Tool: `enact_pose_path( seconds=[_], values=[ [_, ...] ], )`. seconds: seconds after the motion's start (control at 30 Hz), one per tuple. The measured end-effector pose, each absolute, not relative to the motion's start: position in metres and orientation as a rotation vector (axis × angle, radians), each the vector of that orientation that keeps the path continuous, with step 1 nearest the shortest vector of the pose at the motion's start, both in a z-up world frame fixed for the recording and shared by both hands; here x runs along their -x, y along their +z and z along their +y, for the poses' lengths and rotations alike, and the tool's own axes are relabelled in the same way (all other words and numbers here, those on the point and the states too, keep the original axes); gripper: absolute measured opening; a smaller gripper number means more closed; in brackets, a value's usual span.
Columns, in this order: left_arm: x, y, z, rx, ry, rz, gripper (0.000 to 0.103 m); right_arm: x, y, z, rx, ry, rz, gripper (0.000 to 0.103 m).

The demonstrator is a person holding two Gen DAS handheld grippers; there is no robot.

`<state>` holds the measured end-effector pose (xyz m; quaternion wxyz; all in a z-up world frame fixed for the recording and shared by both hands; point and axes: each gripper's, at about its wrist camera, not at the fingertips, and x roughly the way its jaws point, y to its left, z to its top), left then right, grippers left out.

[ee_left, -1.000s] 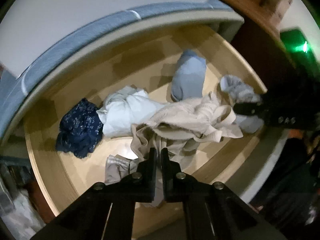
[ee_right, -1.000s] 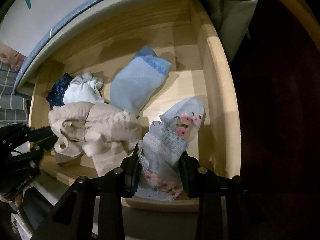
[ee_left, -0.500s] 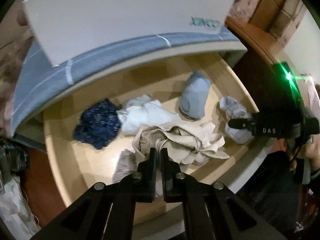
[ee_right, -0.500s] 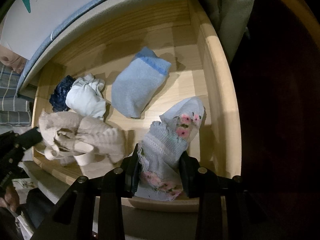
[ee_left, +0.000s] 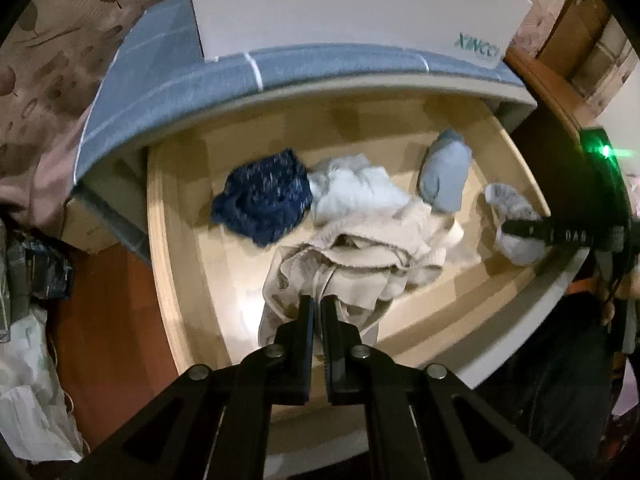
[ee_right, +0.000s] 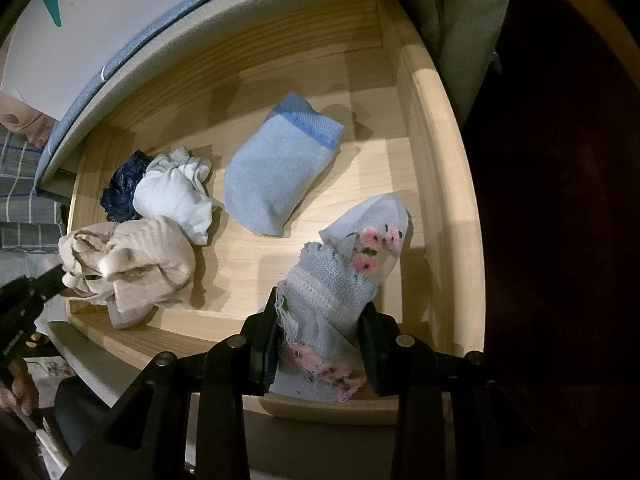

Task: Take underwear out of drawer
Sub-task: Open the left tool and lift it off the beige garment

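My left gripper (ee_left: 317, 312) has its fingers pinching the beige underwear (ee_left: 360, 248), lifted but still over the wooden drawer (ee_right: 432, 128). My right gripper (ee_right: 320, 344) grips a flowered grey sock (ee_right: 340, 288). Nothing is out yet. At ten o'clock lie navy (ee_left: 264, 200) and white bundles (ee_right: 172, 192); at twelve a blue sock (ee_right: 280, 168).

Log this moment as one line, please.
left gripper: shut on beige underwear | right gripper: shut on floral sock | drawer: open
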<state>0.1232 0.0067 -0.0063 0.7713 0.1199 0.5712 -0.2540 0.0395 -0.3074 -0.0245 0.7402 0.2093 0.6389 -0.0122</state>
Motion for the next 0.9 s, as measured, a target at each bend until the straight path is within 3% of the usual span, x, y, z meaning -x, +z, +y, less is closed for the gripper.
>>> enact_pose_path(
  seconds=[0.43, 0.6, 0.7, 0.77, 0.83, 0.9],
  values=[
    [-0.088, -0.012, -0.011, -0.324, -0.602, 1.258, 0.004, -0.041, -0.025, -0.304, -0.448, -0.035, 1.4, 0.032],
    [-0.091, -0.012, -0.008, -0.301, -0.597, 1.277, 0.008, -0.041, -0.024, -0.304, -0.449, -0.036, 1.399, 0.032],
    [-0.091, -0.01, -0.007, -0.285, -0.602, 1.288, 0.024, -0.041, -0.024, -0.305, -0.451, -0.036, 1.398, 0.032],
    [-0.089, -0.005, -0.007, -0.269, -0.626, 1.283, 0.045, -0.041, -0.024, -0.305, -0.452, -0.035, 1.399, 0.032],
    [-0.088, 0.001, -0.008, -0.261, -0.647, 1.274, 0.055, -0.041, -0.024, -0.305, -0.454, -0.038, 1.398, 0.032],
    [-0.087, 0.007, -0.01, -0.256, -0.675, 1.274, 0.055, -0.041, -0.025, -0.304, -0.454, -0.035, 1.4, 0.033]
  ],
)
